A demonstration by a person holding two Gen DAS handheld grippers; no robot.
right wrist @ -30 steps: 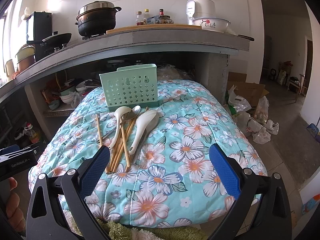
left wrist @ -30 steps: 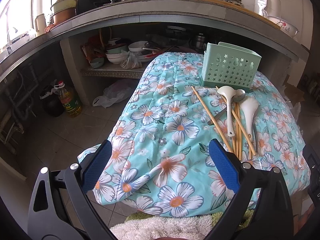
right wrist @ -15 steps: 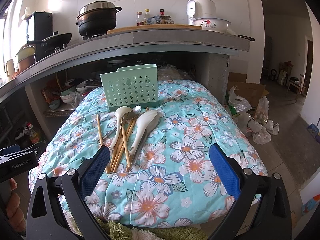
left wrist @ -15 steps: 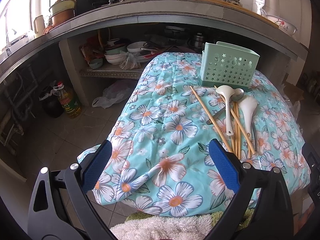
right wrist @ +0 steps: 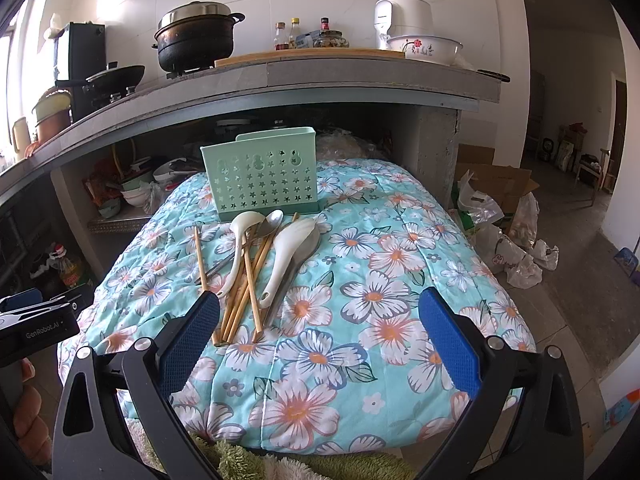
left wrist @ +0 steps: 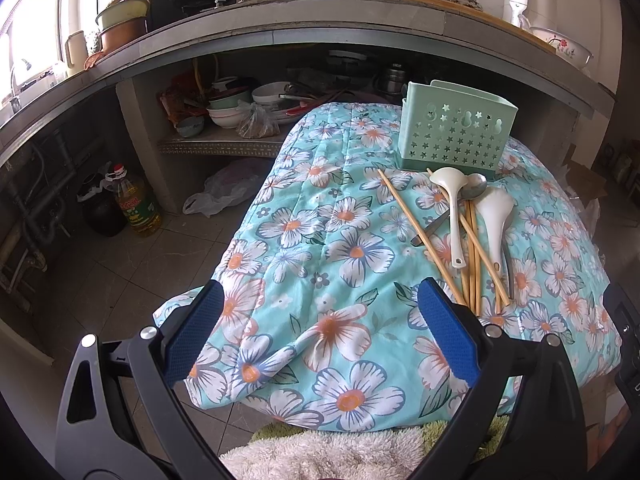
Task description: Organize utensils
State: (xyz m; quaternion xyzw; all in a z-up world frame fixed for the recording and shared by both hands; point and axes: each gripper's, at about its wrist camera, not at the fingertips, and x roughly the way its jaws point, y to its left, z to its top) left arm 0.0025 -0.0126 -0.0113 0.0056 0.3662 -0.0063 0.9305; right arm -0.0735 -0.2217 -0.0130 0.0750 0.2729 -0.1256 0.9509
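Note:
A mint green utensil holder (right wrist: pixel 262 174) with star cut-outs stands upright at the far end of a table covered in floral cloth (right wrist: pixel 360 300). In front of it lies a pile of utensils: a white ladle (right wrist: pixel 240 240), a white rice paddle (right wrist: pixel 286 248), a metal spoon (right wrist: pixel 272 220) and several wooden chopsticks (right wrist: pixel 244 292). The left wrist view shows the same holder (left wrist: pixel 456 134), ladle (left wrist: pixel 452 208), paddle (left wrist: pixel 494 216) and chopsticks (left wrist: pixel 420 236). My right gripper (right wrist: pixel 320 336) is open near the front edge, right of the pile. My left gripper (left wrist: pixel 320 332) is open over the front left corner, holding nothing.
A concrete counter (right wrist: pixel 280 76) with a black pot (right wrist: pixel 194 44), bottles and a rice cooker overhangs the table's far end. Bowls and dishes fill the shelf (left wrist: pixel 224 144) below. An oil bottle (left wrist: pixel 134 204) stands on the floor at left; bags and cardboard (right wrist: pixel 496 200) lie at right.
The left gripper's view has drifted slightly, so the table and holder sit a little higher and to the left in it. The right gripper has not moved. Both stay open.

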